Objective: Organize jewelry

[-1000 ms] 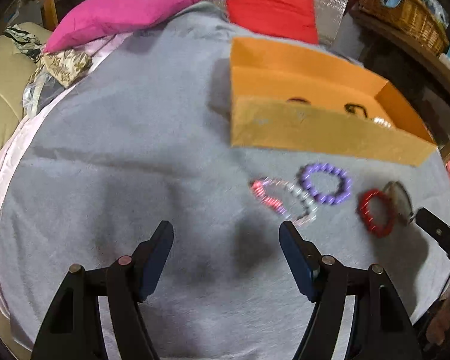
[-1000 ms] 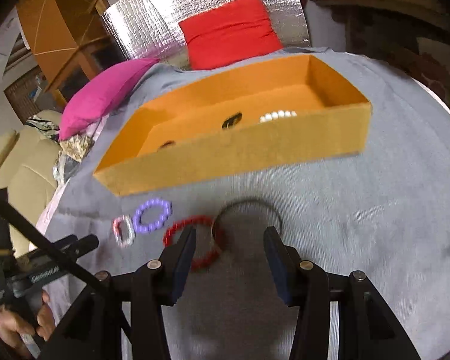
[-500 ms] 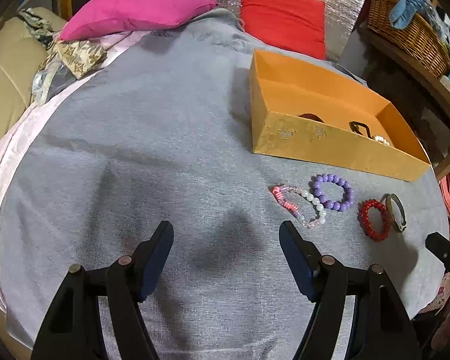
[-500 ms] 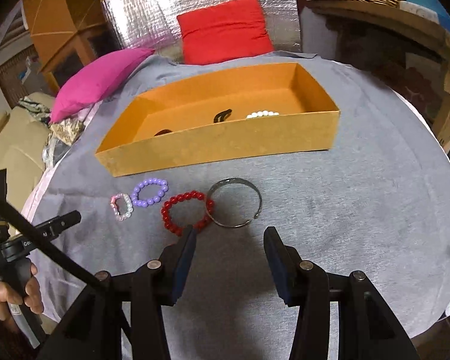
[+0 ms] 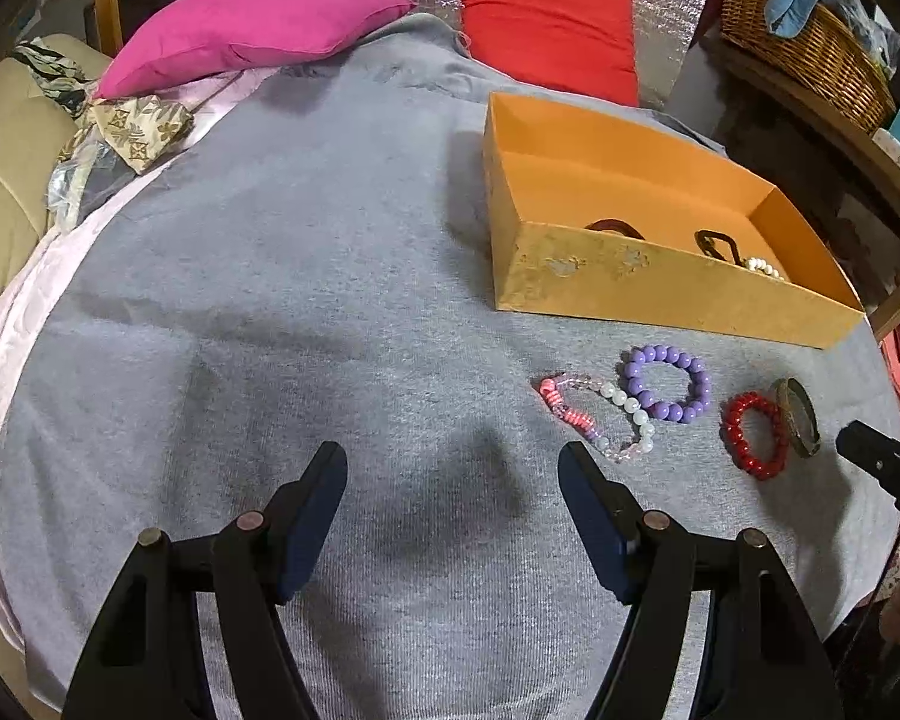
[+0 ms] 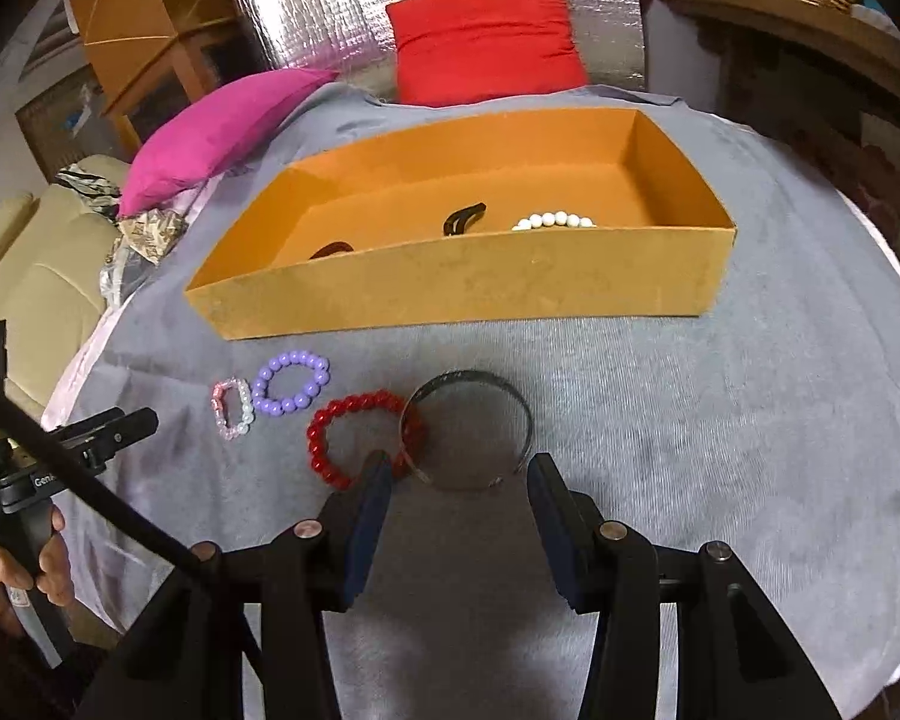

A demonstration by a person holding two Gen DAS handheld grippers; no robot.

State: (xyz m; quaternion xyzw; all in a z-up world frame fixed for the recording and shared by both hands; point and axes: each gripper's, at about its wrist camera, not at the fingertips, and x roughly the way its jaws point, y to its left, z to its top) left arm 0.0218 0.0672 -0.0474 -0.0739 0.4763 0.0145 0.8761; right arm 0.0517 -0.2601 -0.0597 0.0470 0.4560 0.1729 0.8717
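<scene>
Grey cloth lies bare under your left gripper, jaws wide and empty; your right gripper, jaws half-spread, hangs empty over the metal bangle.

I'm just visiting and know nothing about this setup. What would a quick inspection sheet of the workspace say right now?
Surface: grey cloth, lying flat.
Job's things: orange box holding a white bead bracelet and two dark pieces; in front of it on the cloth lie a pink-and-white bracelet, purple bracelet, red bracelet and metal bangle, whose rim overlaps the red one.
Clutter: patterned fabric at the cloth's edge.
Grippers: left gripper open, nothing between its jaws; right gripper open, at the bangle.
Cables: nothing seen.
Surroundings: pink cushion, red cushion, wicker basket, beige sofa.
</scene>
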